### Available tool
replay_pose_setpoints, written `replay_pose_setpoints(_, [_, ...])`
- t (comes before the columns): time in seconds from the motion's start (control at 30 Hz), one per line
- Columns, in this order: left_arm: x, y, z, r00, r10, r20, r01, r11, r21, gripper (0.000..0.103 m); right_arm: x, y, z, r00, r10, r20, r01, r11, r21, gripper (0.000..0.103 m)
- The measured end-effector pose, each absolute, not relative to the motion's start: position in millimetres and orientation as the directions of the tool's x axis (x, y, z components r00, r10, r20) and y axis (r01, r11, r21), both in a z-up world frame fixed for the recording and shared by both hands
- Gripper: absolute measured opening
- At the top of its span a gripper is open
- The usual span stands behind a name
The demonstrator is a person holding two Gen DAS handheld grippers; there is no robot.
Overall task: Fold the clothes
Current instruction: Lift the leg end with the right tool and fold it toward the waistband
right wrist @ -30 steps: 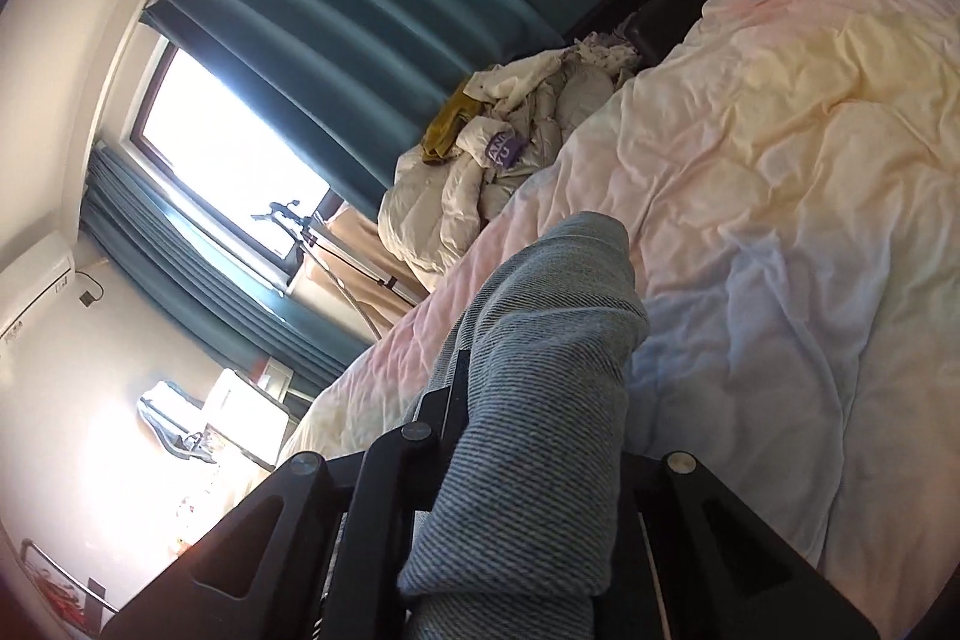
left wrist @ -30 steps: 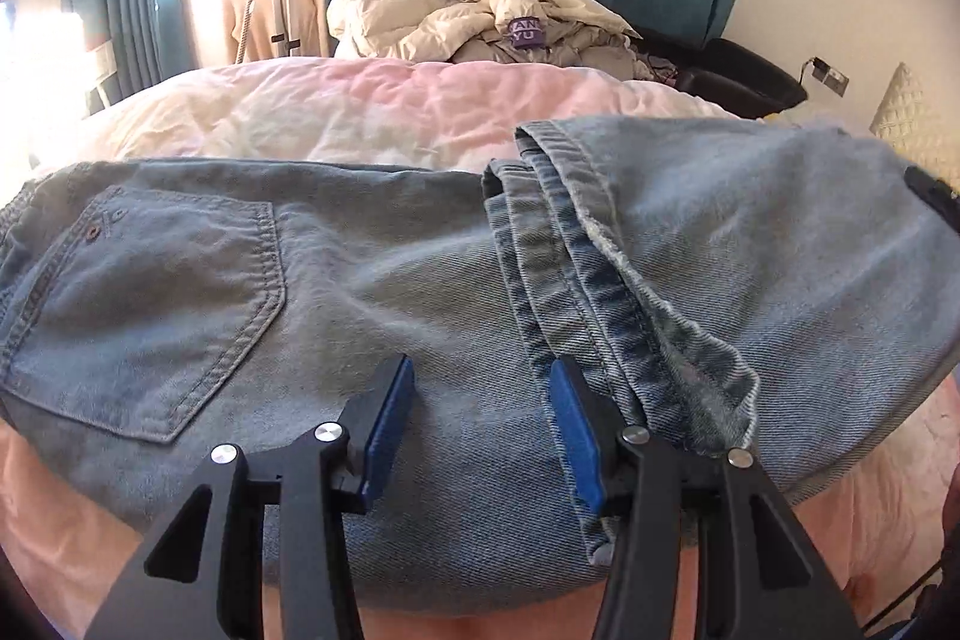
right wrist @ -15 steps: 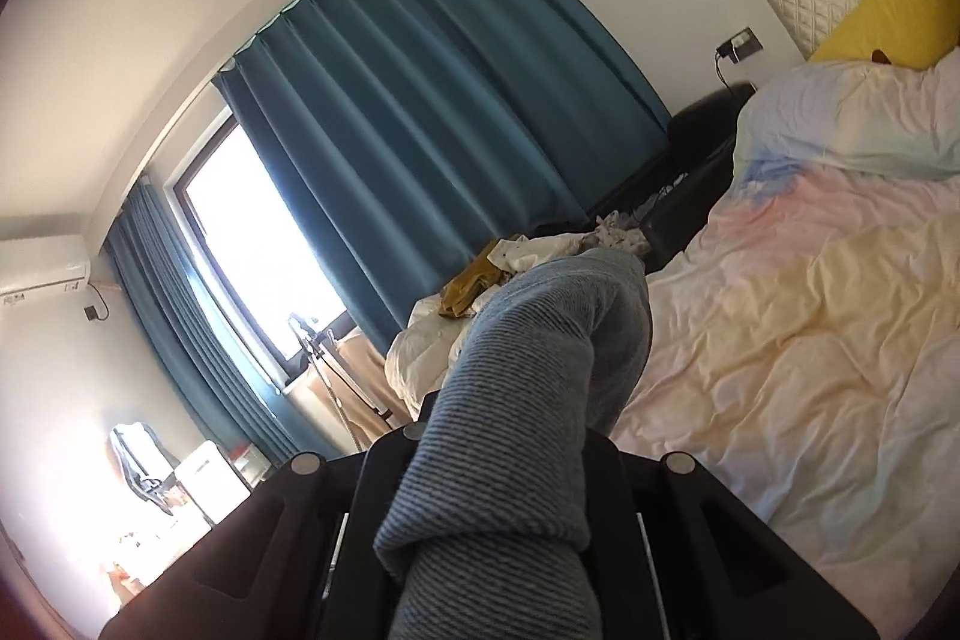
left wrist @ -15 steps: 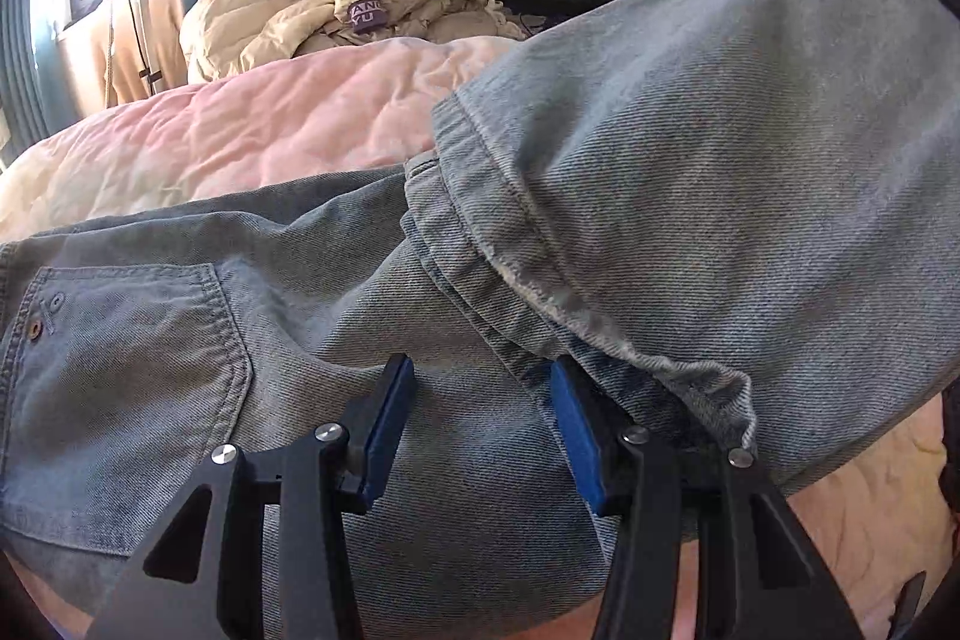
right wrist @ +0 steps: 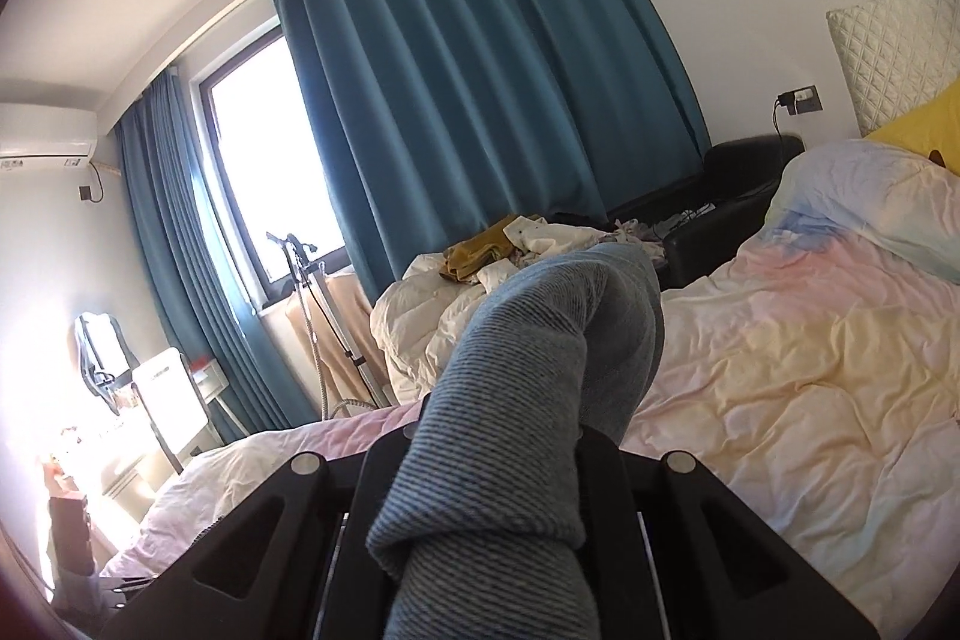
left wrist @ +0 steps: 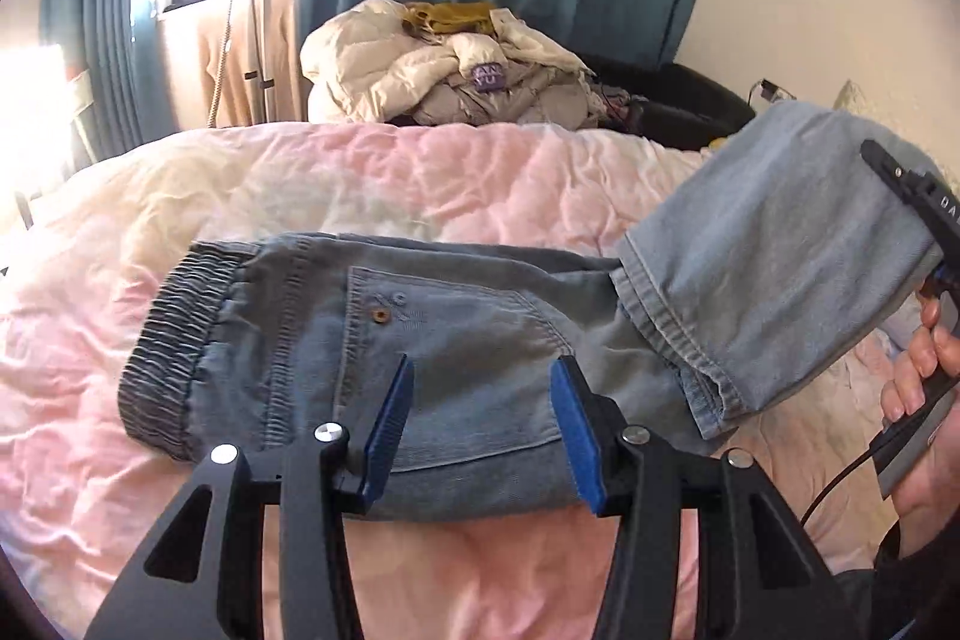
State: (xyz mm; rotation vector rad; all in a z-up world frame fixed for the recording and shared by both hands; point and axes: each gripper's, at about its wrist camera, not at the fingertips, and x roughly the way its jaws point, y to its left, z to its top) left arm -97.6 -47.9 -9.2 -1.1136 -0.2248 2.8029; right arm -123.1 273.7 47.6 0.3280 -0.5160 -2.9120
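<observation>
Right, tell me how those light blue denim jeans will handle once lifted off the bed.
The light blue denim jeans are probably floppy: the leg end clamped in the right gripper bends and droops. Likely weighty for cloth, given thick seams. The ribbed elastic waistband may bunch.

1. A bed (right wrist: 810, 370) with a rumpled pink and cream cover filled the near room.
2. Teal curtains (right wrist: 480, 70) hung on the far wall beside a bright window (right wrist: 264, 148).
3. A heap of pale bedding (left wrist: 456, 70) lay beyond the bed.
4. An air conditioner (right wrist: 45, 133) sat high on the left wall.
</observation>
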Motion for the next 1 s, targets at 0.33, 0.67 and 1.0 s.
replay_pose_setpoints(0.33, [-83, -137, 7, -0.821, 0.159, -0.548, -0.012, -0.965, -0.263, 0.049, -124, 118, 70, -0.964, -0.099, -0.246, 0.091, -0.995, 0.043, 0.009])
replay_pose_setpoints(0.67, [-36, -264, 10, -0.895, 0.037, -0.444, 0.172, -0.891, -0.420, 0.049, -121, -55, 15, -0.962, -0.091, -0.258, 0.141, -0.974, -0.179, 0.009])
replay_pose_setpoints(1.0, [-27, -309, -8, -0.915, 0.027, -0.403, 0.223, -0.797, -0.561, 0.049, -127, -177, -116, -0.881, -0.163, -0.444, 0.336, -0.876, -0.346, 0.010])
